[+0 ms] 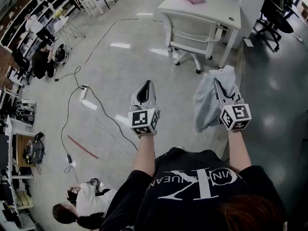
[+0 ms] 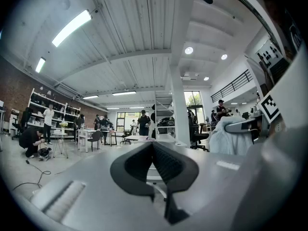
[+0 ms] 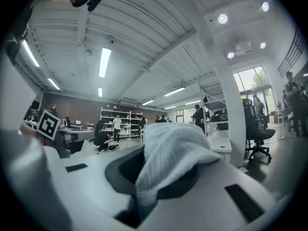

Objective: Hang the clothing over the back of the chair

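Left forearm [image 1: 144, 153] and right forearm [image 1: 239, 150] reach forward side by side, grippers level. Left gripper [image 1: 146, 86] has jaws pressed together, nothing between them. Just to its right, right gripper [image 1: 222, 93] clamps the grey clothing [image 1: 206, 105].

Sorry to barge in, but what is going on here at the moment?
A person holds a gripper in each hand. The right gripper is clamped on a pale grey garment, which hangs from its jaws in the air. The left gripper is shut and empty beside it. The white chair stands ahead at a desk with its back bare, so the garment is not yet hung.
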{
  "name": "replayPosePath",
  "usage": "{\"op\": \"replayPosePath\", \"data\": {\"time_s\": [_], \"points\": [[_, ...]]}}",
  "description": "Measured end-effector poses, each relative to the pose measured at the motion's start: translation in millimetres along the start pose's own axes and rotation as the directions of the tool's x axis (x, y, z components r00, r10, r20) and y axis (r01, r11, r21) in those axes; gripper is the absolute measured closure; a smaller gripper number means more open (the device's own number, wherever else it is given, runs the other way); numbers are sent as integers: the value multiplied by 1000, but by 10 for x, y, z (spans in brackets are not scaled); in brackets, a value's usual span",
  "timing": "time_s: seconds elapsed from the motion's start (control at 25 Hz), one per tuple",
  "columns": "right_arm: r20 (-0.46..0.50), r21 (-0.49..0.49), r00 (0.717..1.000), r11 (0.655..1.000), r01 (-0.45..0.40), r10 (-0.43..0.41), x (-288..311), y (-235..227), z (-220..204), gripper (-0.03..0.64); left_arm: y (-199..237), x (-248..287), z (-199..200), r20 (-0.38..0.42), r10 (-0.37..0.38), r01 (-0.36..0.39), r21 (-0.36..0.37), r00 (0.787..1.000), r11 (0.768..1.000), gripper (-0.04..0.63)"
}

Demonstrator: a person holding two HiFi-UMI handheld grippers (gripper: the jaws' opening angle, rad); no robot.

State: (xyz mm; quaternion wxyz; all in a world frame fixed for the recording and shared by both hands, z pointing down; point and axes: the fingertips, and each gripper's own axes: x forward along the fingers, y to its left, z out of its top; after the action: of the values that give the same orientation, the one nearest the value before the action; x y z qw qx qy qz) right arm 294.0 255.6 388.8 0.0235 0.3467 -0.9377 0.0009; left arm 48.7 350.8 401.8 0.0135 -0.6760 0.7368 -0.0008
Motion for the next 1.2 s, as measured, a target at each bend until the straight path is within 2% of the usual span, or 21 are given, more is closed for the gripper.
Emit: {"op": "replayPosePath", "data": {"time_s": [0.68,1.2], "points": [[-2,-16,999,999,48,-48,531,-119,-11,568,385,434,-146,-14,-39,39,-31,999,999,584],[-11,-51,1000,998,-23,23,1521,-315,-38,566,814,1468,-254,-33,-34,32,-42,999,999,584]]}}
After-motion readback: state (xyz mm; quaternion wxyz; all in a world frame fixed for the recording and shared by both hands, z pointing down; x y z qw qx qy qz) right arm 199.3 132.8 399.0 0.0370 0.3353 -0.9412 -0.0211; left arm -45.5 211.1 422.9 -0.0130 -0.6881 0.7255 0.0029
